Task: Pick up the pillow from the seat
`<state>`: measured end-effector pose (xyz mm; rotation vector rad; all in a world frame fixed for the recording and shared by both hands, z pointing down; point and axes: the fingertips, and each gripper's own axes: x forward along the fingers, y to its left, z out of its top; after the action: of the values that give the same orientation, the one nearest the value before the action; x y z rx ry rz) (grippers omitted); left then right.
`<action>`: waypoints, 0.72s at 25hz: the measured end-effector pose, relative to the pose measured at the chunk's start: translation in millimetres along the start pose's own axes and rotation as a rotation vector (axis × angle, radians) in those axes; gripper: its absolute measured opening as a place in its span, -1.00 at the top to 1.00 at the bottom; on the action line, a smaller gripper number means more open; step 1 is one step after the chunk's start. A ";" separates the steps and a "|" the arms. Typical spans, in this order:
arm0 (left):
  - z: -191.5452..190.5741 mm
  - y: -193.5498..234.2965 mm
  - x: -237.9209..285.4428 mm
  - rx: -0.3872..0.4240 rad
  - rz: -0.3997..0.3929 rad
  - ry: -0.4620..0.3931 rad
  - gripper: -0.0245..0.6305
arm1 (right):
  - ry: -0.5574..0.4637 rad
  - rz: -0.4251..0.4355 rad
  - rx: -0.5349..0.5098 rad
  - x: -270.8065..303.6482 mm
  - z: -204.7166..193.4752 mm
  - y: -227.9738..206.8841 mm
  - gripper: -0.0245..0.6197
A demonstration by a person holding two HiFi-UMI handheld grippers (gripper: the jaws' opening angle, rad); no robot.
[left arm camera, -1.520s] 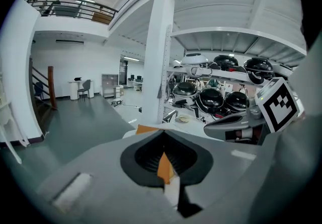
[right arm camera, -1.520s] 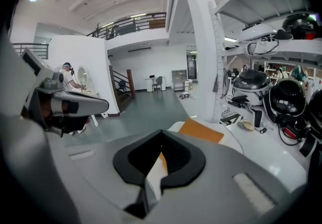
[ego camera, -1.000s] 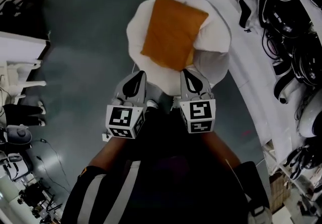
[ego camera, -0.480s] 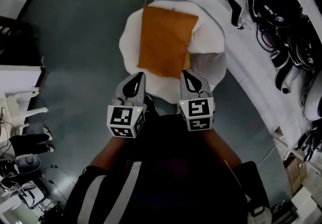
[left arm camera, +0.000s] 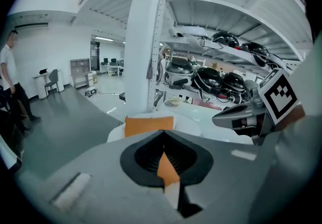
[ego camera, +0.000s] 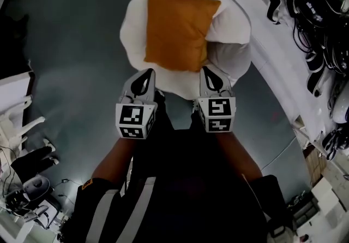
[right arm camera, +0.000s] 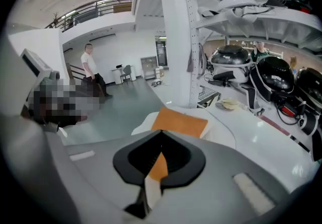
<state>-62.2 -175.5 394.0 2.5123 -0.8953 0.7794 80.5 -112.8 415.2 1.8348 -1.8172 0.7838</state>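
Where the pillow lies: the orange pillow (ego camera: 177, 29) sits flat and slightly askew on the round white seat (ego camera: 131, 34), untouched, with the seat's rim showing all round it.
Left gripper: the left gripper (ego camera: 145, 76) hangs at the seat's near edge, its fingers pressed together on nothing.
Right gripper: the right gripper (ego camera: 210, 75) is level with it on the other side, its fingers likewise pressed together and empty.
Why side by side: each gripper points toward one near corner of the pillow. That reads as the set-up for a two-handed lift of a wide, soft thing.
What the shut fingers mean: the grasp looks not yet begun, and both pairs would have to spread before they could pinch fabric.
Head view alone: it gives the pillow's whole outline on the seat, both grippers and the person's forearms at once, the grey floor (ego camera: 71, 45) around them and the white tabletop (ego camera: 275, 67) to the right.
Gripper views alone: from low down the pillow stands ahead of the fingertips and clear of them, with orange showing through the opening behind the closed tips. They also take in a white pillar (left arm camera: 143, 42), shelves of dark gear (right arm camera: 271, 74) and a person (right arm camera: 89, 64) standing far across the room. The left gripper view catches its partner's marker cube (left arm camera: 278, 94) alongside.
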 end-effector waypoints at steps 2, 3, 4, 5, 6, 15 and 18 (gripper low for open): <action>-14.8 8.0 17.8 -0.009 -0.012 0.026 0.91 | 0.035 -0.007 0.011 17.9 -13.3 -6.1 0.91; -21.0 12.3 25.6 -0.012 -0.019 0.036 0.91 | 0.051 -0.010 0.016 26.5 -19.4 -7.8 0.91; -26.3 17.3 32.3 -0.015 -0.027 0.044 0.89 | 0.066 -0.015 0.019 34.8 -24.3 -8.3 0.91; -32.0 23.1 38.2 -0.020 -0.037 0.054 0.70 | 0.082 -0.018 0.022 43.3 -29.0 -7.2 0.91; -39.1 29.7 44.0 -0.026 -0.048 0.066 0.67 | 0.099 -0.017 0.026 52.6 -34.3 -4.9 0.87; -106.3 78.9 120.7 -0.029 -0.099 0.171 0.51 | 0.236 -0.044 0.094 137.0 -104.4 -11.2 0.48; -126.2 93.4 143.6 -0.035 -0.103 0.196 0.44 | 0.267 -0.050 0.114 163.1 -125.4 -14.4 0.43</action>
<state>-78.7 -248.1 593.3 2.3803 -0.7016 0.9479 80.0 -150.8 617.9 1.7406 -1.5807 1.0770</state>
